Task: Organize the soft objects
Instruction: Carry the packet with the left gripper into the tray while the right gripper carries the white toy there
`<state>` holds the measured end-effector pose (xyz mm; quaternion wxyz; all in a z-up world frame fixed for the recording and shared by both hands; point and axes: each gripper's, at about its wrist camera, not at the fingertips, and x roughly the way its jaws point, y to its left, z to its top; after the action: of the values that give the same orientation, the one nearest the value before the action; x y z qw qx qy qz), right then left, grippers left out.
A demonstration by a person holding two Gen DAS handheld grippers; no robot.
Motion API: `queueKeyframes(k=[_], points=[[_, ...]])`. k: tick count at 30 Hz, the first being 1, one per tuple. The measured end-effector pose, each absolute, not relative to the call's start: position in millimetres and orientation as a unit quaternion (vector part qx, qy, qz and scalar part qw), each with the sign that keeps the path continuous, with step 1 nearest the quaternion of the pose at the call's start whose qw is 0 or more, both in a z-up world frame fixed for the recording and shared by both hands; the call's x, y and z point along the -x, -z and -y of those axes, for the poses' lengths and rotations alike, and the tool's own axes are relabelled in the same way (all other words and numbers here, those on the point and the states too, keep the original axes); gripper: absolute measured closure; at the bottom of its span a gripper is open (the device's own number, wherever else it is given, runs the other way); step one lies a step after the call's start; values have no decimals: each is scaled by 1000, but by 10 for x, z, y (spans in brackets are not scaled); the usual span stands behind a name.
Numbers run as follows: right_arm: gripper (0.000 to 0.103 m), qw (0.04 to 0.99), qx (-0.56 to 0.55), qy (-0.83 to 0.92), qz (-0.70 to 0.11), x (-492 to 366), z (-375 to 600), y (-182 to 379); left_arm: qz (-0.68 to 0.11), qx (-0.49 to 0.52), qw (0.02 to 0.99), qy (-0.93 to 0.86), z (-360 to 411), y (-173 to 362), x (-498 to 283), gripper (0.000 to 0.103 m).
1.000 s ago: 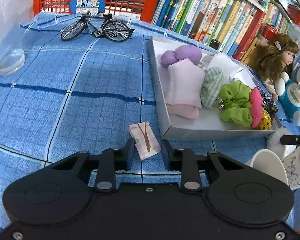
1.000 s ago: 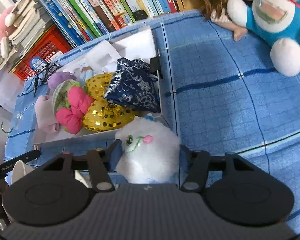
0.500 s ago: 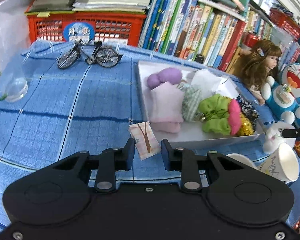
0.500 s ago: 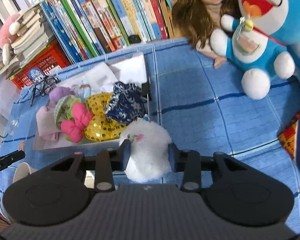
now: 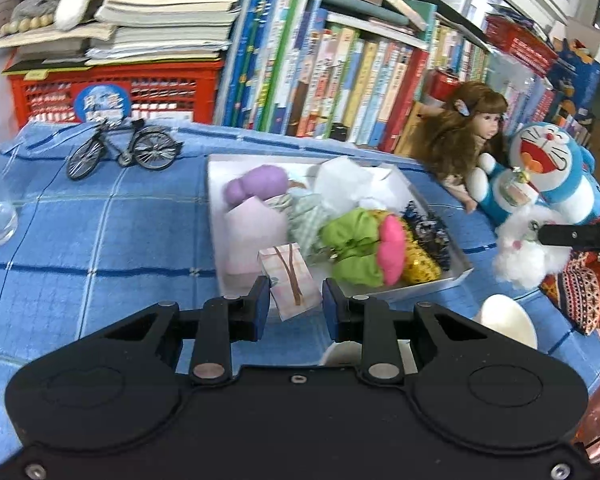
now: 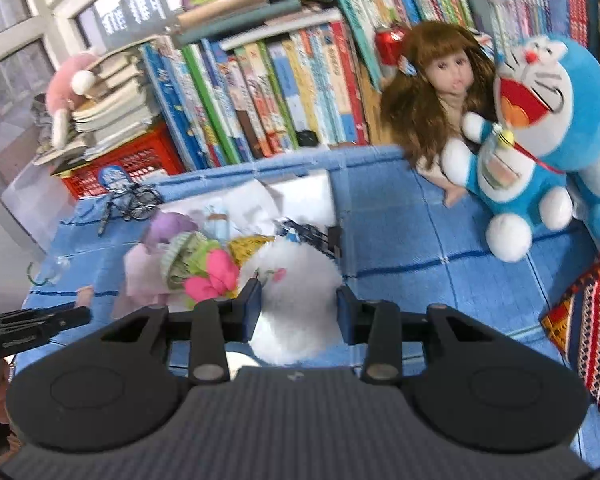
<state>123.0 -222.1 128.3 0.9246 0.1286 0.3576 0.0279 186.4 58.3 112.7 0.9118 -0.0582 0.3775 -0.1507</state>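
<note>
White fluffy toy [image 6: 296,304] pinched in our right tool [image 6: 299,310], raised beside the tray's [image 5: 420,290] right end, our left tool [image 5: 291,307] clamping a pink pouch [image 5: 290,280] above its near edge.

My left gripper [image 5: 292,306] is a matte black plastic body with two round raised discs, silver pivot pins and small screws at six o'clock. Blue pads face its black fingers [image 5: 258,304]. My right gripper [image 6: 298,310] matches, but with a ribbed grey centre panel.
</note>
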Motion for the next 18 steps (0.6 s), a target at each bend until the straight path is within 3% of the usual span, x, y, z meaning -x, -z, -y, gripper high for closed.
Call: queueKeyframes(k=[18], points=[[60,912,-88,-84,-393,-1708,1382,-1277,-423,57,887,175,-371,-1012,-2342,76]])
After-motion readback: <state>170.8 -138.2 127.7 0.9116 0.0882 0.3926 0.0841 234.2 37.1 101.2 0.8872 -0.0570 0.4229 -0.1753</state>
